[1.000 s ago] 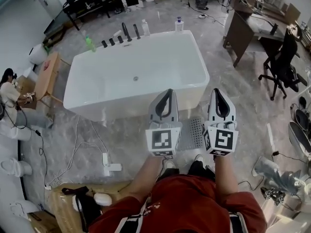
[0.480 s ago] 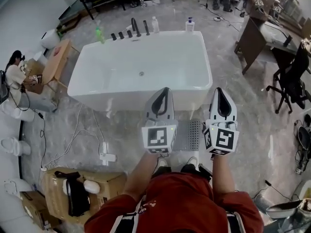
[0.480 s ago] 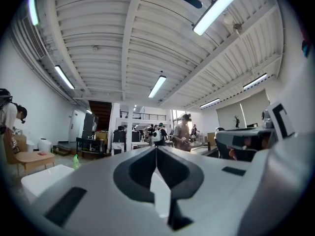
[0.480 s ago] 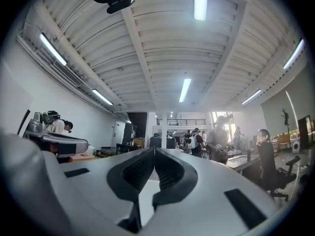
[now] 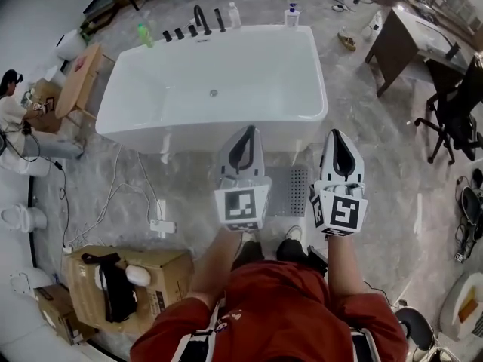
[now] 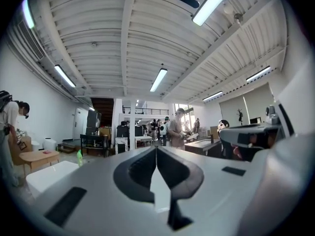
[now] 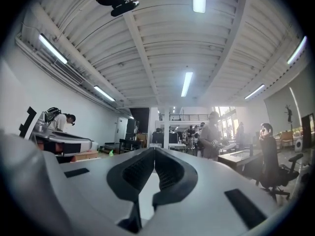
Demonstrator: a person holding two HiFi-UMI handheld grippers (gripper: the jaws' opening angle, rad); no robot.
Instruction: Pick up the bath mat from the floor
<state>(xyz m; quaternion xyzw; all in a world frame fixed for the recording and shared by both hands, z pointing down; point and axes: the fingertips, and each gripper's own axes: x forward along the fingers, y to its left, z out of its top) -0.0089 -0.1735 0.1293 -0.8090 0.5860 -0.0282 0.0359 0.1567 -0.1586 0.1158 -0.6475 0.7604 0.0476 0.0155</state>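
The bath mat is a grey perforated rectangle lying flat on the marble floor in front of the white bathtub. In the head view only a strip of it shows between my two grippers. My left gripper is held level above the mat's left side, jaws shut and empty. My right gripper hovers over the mat's right side, also shut with nothing in it. In the left gripper view the left gripper has its jaws pressed together and faces out across the room. The right gripper does the same in its own view.
Bottles and black taps stand on the tub's far rim. A power strip with cables lies on the floor at left, a cardboard box beside my legs. A desk and office chair stand at right. A person stands far left.
Both grippers have sunk a little and shifted slightly left in the head view. The view has tilted so the tub sits higher in frame. The jaws stay shut.
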